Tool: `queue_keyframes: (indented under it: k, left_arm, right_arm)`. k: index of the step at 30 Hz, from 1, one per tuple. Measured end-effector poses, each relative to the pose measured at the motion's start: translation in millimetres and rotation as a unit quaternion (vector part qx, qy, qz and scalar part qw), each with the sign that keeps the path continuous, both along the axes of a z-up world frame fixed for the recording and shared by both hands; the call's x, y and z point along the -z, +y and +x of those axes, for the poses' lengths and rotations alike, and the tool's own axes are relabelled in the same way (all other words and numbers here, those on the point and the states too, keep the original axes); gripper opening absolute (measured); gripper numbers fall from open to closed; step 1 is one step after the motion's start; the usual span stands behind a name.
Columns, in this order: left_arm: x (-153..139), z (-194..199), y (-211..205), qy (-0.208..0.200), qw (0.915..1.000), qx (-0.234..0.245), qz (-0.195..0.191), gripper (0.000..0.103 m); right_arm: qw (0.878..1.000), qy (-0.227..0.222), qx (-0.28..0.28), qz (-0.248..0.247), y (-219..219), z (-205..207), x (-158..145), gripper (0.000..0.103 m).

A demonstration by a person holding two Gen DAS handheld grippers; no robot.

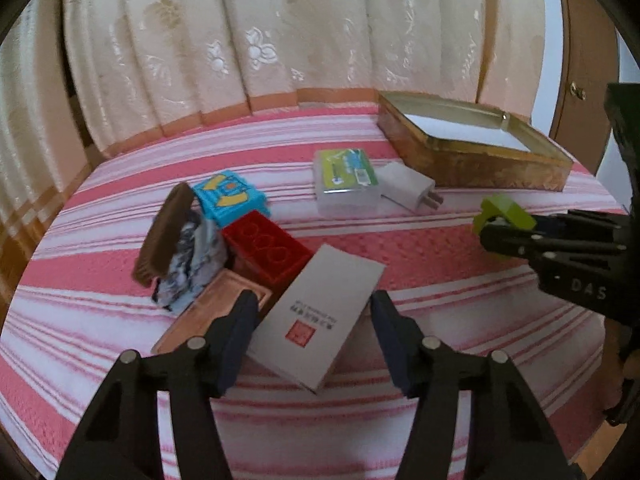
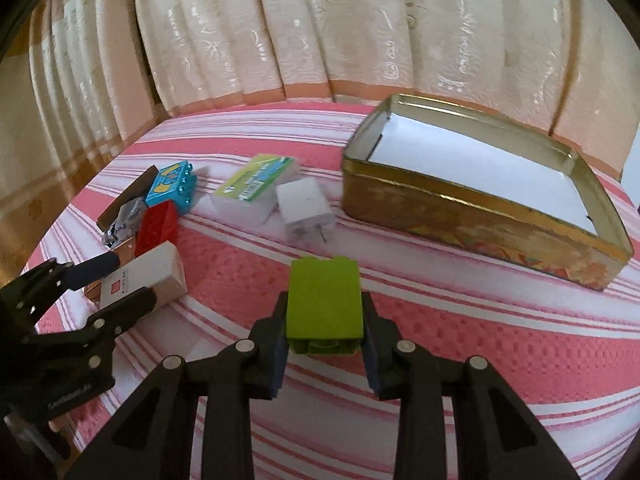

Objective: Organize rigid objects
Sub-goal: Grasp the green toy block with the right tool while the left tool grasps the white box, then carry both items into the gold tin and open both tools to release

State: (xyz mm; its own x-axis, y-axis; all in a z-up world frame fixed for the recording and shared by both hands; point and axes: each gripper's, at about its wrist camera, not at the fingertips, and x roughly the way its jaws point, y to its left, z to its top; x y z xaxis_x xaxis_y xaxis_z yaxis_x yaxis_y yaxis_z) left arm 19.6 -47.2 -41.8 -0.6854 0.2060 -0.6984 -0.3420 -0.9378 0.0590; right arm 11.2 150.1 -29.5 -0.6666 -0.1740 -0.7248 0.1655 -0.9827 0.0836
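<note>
**Operator:** Report the surface contents, left to right.

**Inspector:** The striped cloth (image 1: 400, 248) carries a cluster at the left: a brown brush (image 1: 164, 236) leaning tilted against a crumpled black-and-white item (image 1: 196, 264), with a blue brick (image 1: 230, 198) just behind and a red brick (image 1: 266, 246) touching it on the right. A copper-coloured flat plate (image 1: 212, 312) lies below these. A white carton (image 1: 320, 316) with a red square mark rests partly over the plate and against the red brick.

**Operator:** Left gripper status?

**Inspector:** The left gripper (image 1: 314, 332) has its jaws spread wide, one on each side of the white carton. No contact with the carton is confirmed.

**Operator:** Centre of the surface?

**Inspector:** A clear plastic case (image 1: 346, 180) with a green label lies flat. A white plug adapter (image 1: 408, 186) lies just beside it on the right, prongs pointing toward the camera.

**Operator:** Right gripper status?

**Inspector:** The right gripper (image 2: 325, 312) has its jaws pinching a green brick (image 2: 325, 300) on its two side faces. The brick is held above the cloth, near the adapter, studs pointing away from the camera.

**Operator:** Far right?

**Inspector:** An open gold tin (image 2: 480, 220) sits on the cloth at the curtain (image 2: 320, 32) side, lined with white paper. The green brick is outside the tin, well apart from its near wall.
</note>
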Motion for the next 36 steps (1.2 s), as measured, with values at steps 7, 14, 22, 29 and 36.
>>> queue_keyframes:
  k: [7,14,22,29,36]
  left_arm:
    - [-2.2,-2.4,8.3,-0.028,0.9994,0.019,0.01,0.046]
    - [4.7,-1.6,-2.4,-0.081,0.9944,0.025,0.063,0.041]
    - [9.8,-14.1,12.5,-0.056,0.9982,-0.008,0.02,0.041]
    - [3.3,-8.7,14.7,-0.046,0.998,0.002,0.044,0.04]
    - [-32.2,-3.2,25.9,0.004,0.9955,0.015,0.093,0.04]
  right_arm:
    - [1.0,0.0,0.008,-0.011,7.9,-0.2,2.8,0.034]
    - [1.0,0.007,0.007,-0.01,16.0,6.4,1.1,0.034]
    - [1.0,0.01,0.014,-0.021,22.8,5.5,2.1,0.034]
    - [0.999,0.022,0.013,-0.037,32.5,7.3,-0.5,0.034]
    - [0.995,0.08,-0.001,-0.054,49.8,16.3,-25.8,0.034]
